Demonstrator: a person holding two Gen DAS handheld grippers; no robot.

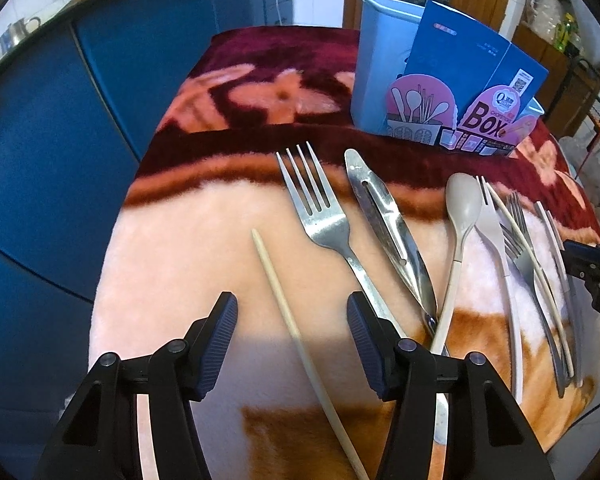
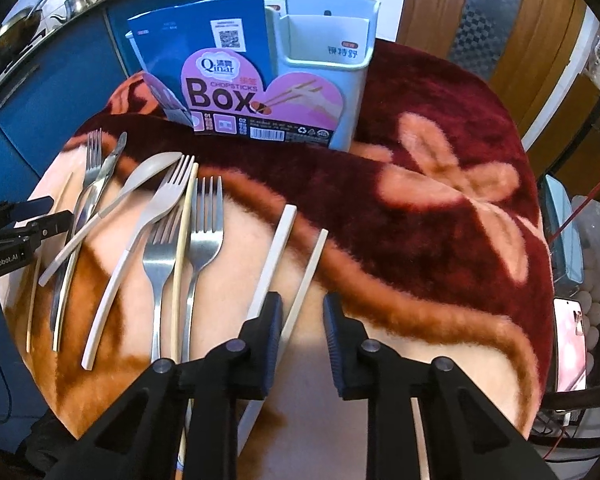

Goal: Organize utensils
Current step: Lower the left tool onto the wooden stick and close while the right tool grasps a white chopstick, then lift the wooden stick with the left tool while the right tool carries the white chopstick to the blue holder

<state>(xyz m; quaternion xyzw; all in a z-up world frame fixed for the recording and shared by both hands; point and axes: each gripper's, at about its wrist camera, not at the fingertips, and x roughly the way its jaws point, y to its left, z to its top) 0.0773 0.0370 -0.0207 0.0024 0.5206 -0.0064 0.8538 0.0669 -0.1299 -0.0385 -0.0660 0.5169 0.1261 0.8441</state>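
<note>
The left gripper (image 1: 292,324) stands fairly wide astride a wooden chopstick (image 1: 288,320) near the table's (image 1: 160,240) left edge; the right gripper (image 2: 302,312) has narrowed around a white chopstick (image 2: 306,276) without yet pinching it. This looks like the pickup step: close, lift, carry to the holder (image 2: 324,68) at the far edge.

The card (image 2: 236,80) on the pale blue holder (image 2: 340,92) says "Qinar CHOPSTICKS Box", and the left tool (image 2: 40,216) says "GenRobot.AI".
</note>
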